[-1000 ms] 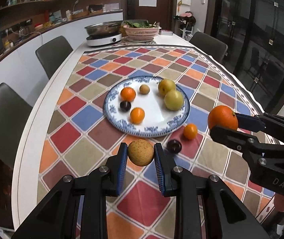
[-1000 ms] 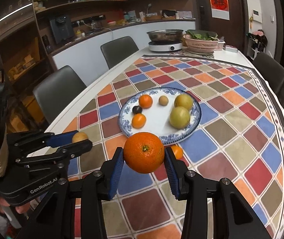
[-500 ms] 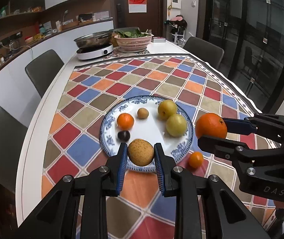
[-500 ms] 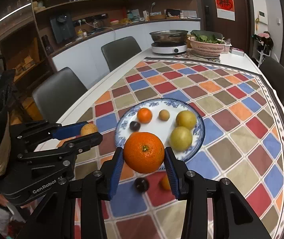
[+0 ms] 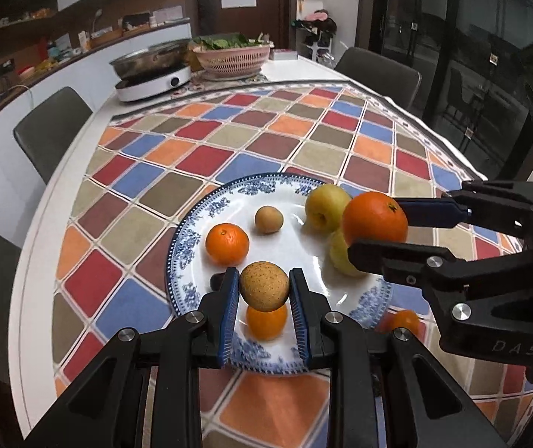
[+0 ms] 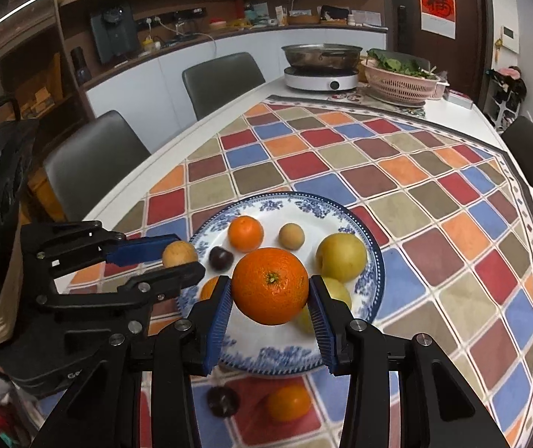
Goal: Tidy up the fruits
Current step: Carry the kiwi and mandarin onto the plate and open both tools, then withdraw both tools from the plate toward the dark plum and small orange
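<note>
Blue pads of the left gripper (image 5: pixel 263 295) are clamped on a small tan speckled fruit (image 5: pixel 264 285), matte and round. It hangs above the near part of the plate (image 5: pixel 191 224), right over a small orange (image 5: pixel 266 322) already lying there. The right gripper (image 6: pixel 270 300) is clamped on a big orange (image 6: pixel 270 285), glossy, stem end facing the camera, held above the plate's near-right side.

Change: a second ago both grippers were short of the plate, over the checked tablecloth (image 5: pixel 199 156); now both have come forward and a little down, so both fruits sit over the dish. Grips unchanged. Likely meaning: carry step nearly done, release next.

On the plate, going away from the camera: dark plum (image 6: pixel 221 258), a mid-size orange (image 5: pixel 227 243), two yellow-green apples (image 6: pixel 341 257) on the right, one mostly hidden behind the big orange, and a small tan fruit (image 5: pixel 269 219) farthest back.

Off the plate, near edge in the right view: one dark plum (image 6: pixel 223 400) and one small orange (image 6: pixel 288 402) lying on the cloth, so at least two pieces are left to collect.

Far end of the table: a hotplate with pan (image 5: pixel 152 74) and a pink basket of greens (image 5: pixel 232 58).
</note>
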Available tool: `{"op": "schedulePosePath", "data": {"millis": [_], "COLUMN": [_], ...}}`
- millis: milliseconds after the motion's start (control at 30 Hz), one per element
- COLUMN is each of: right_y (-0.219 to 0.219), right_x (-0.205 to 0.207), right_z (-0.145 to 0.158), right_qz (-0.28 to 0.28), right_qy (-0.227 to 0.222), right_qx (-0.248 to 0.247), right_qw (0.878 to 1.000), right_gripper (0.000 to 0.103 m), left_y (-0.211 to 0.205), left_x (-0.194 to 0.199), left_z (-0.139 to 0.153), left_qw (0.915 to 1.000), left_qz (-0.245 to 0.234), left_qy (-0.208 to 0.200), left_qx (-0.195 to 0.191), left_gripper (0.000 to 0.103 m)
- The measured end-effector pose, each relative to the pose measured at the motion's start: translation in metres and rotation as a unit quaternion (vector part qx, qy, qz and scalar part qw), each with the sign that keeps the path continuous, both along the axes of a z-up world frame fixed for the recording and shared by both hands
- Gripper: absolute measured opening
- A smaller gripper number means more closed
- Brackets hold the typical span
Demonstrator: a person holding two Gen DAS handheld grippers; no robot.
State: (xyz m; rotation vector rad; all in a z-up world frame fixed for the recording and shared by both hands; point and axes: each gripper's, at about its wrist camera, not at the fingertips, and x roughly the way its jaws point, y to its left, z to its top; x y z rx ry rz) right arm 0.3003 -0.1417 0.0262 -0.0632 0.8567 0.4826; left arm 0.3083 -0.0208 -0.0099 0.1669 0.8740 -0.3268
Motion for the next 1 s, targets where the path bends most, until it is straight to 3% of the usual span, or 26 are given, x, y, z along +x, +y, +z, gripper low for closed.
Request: {"op": "schedulePosePath", "data": {"millis": [333, 433, 500, 1000], "right_y": [0.002, 0.001, -0.002, -0.018], "right_x": [0.042, 0.048, 0.048, -0.005], "right_z": [-0.029, -0.033, -0.034, 0.012], "right_qz": [-0.007, -0.010, -0.014, -0.044], "right_qy": [0.033, 0.043, 0.046, -0.035], "right_qx": [0.002, 0.010, 0.019, 0.003], "right_qw": [0.999, 0.999, 0.999, 0.998], "right_gripper": [0.042, 0.043, 0.048, 0.059], "left_y": [0.001, 0.002, 0.003, 0.011], "left_x": [0.030, 0.031, 0.028, -0.028], "left_z": [-0.022, -0.023, -0.021, 0.032], "left_qw": [0.9996, 0.9996, 0.9997, 0.9978], "left_qz": [-0.001, 0.001, 0.004, 0.057], "left_qy": [0.027, 0.028, 0.025, -0.033], "left_qx": [-0.006, -0.008, -0.004, -0.005], "left_gripper": [0.028, 0.041, 0.041, 0.051]}}
